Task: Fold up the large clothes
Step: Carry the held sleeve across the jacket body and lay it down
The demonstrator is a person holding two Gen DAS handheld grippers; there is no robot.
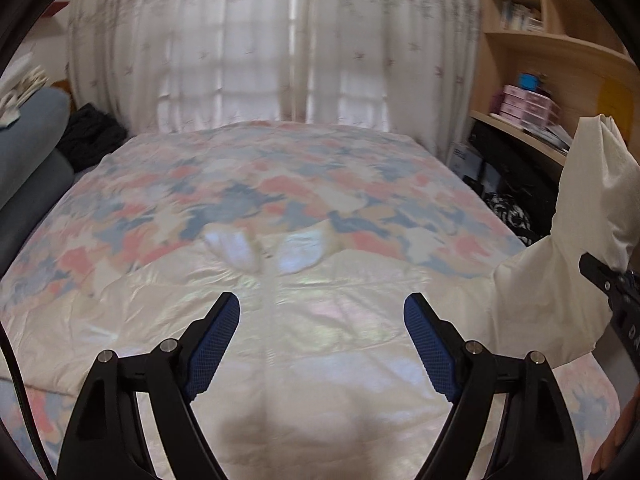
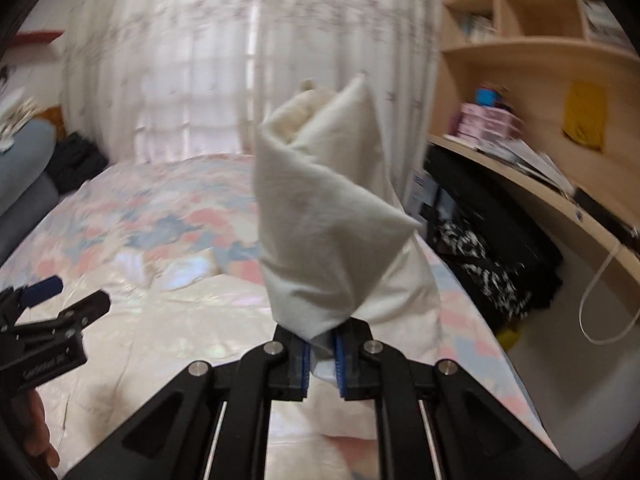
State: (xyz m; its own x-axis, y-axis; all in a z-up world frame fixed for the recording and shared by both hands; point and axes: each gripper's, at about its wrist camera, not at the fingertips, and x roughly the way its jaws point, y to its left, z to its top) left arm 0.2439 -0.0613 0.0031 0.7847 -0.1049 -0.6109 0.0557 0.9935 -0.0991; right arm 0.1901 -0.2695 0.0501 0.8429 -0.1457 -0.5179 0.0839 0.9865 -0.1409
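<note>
A cream, glossy jacket (image 1: 280,340) lies spread flat on the bed, collar (image 1: 236,248) toward the far side. My left gripper (image 1: 322,300) hovers open above its middle, with nothing between the blue pads (image 1: 212,352). One sleeve (image 2: 328,220) is lifted off the bed at the right and stands up bunched, with my right gripper (image 2: 324,340) shut on its lower end. In the left wrist view the raised sleeve (image 1: 592,200) and part of the right gripper (image 1: 608,280) show at the right edge. The left gripper (image 2: 76,294) appears at the left of the right wrist view.
The bed cover (image 1: 240,192) has pink and blue blotches. Curtains (image 1: 280,60) hang behind the bed. Wooden shelves and a desk (image 2: 540,184) stand at the right, with dark bags (image 2: 492,264) beneath. Grey cushions (image 1: 28,140) and dark cloth (image 1: 92,136) lie at the left.
</note>
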